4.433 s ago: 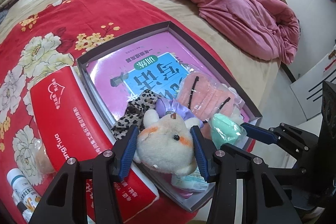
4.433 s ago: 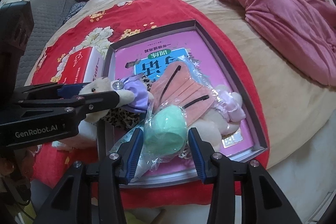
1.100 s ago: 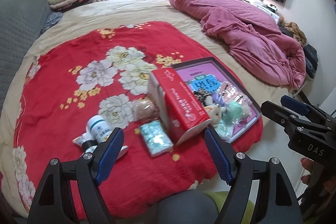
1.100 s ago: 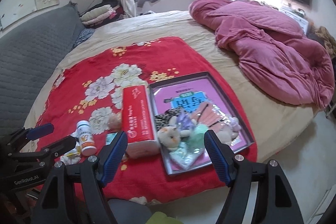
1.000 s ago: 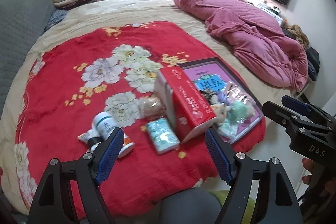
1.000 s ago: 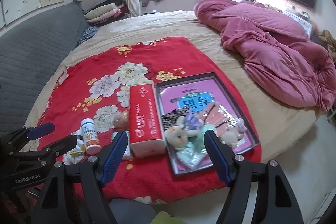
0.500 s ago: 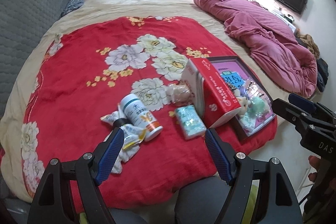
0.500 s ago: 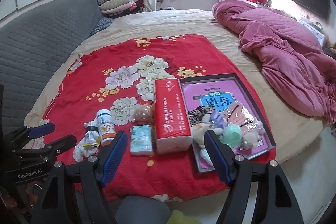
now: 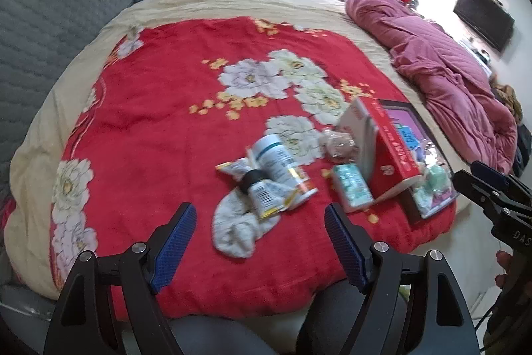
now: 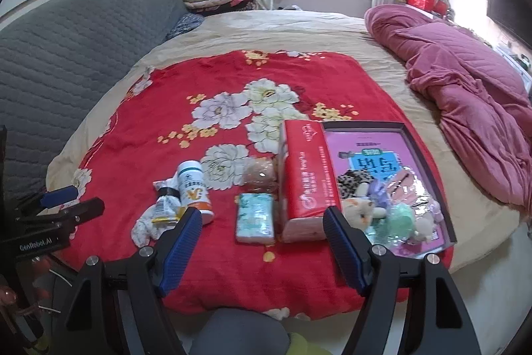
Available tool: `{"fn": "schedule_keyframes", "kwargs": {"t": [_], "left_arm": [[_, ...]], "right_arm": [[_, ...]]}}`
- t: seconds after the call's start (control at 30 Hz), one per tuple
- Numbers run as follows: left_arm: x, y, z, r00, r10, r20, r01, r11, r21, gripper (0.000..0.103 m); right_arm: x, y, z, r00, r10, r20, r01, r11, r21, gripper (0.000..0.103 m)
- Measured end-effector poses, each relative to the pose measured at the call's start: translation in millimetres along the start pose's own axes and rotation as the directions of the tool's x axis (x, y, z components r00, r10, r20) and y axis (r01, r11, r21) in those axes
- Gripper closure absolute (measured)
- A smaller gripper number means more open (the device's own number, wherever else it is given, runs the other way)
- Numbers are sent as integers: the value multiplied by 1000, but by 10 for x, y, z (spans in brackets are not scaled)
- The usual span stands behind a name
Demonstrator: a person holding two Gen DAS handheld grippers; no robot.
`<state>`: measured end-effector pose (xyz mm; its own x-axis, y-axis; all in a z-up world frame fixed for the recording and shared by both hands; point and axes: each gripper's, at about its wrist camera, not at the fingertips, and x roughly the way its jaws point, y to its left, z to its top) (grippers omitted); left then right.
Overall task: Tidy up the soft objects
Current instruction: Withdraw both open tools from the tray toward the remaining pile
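Soft toys: a white plush animal (image 10: 357, 209), a green soft ball in clear wrap (image 10: 400, 217) and a leopard-print cloth (image 10: 354, 179) lie heaped in the near end of the dark tray (image 10: 429, 155), over the purple book (image 10: 372, 142) that lines it.
Tray: sits at the right edge of the red floral blanket (image 10: 199, 82), close to its near right corner.
Red tissue pack (image 10: 307, 178): lies along the tray's left wall, touching it.
Small teal tissue packet (image 10: 256, 217): just left of the red pack, near the blanket's front edge.
Wrapped brownish lump (image 10: 259, 173): behind the teal packet, beside the red pack.
White bottle (image 10: 194, 190): lying on its side further left, against a crumpled white sock (image 9: 237, 227) and a small dark-capped bottle (image 9: 257, 187).
Pink quilt (image 10: 465, 75): bunched on the bed's right side, well apart from the blanket.
Left gripper (image 9: 257, 233): jaws wide apart, nothing between them, above the blanket's front edge with the sock ahead.
Right gripper (image 10: 262, 237): jaws wide apart and empty, above the front edge before the teal packet.
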<state>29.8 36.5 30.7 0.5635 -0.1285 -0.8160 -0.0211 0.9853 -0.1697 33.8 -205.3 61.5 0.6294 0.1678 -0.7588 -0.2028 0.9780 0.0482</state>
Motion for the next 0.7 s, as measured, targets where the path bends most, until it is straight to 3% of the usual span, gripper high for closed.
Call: {"fn": "schedule_keyframes", "kwargs": {"t": [0.33,0.7], "left_arm": [[87,319,-119,999,26,-33,-28,999,-45,23],[452,175,-283,992,4,-125,-3,1000,2,23]], "right_arm": [[182,236,-44,999,32,-38,-34,998,-47,28],[331,277,-103,996,37,-78,-43,997,-66,28]]}}
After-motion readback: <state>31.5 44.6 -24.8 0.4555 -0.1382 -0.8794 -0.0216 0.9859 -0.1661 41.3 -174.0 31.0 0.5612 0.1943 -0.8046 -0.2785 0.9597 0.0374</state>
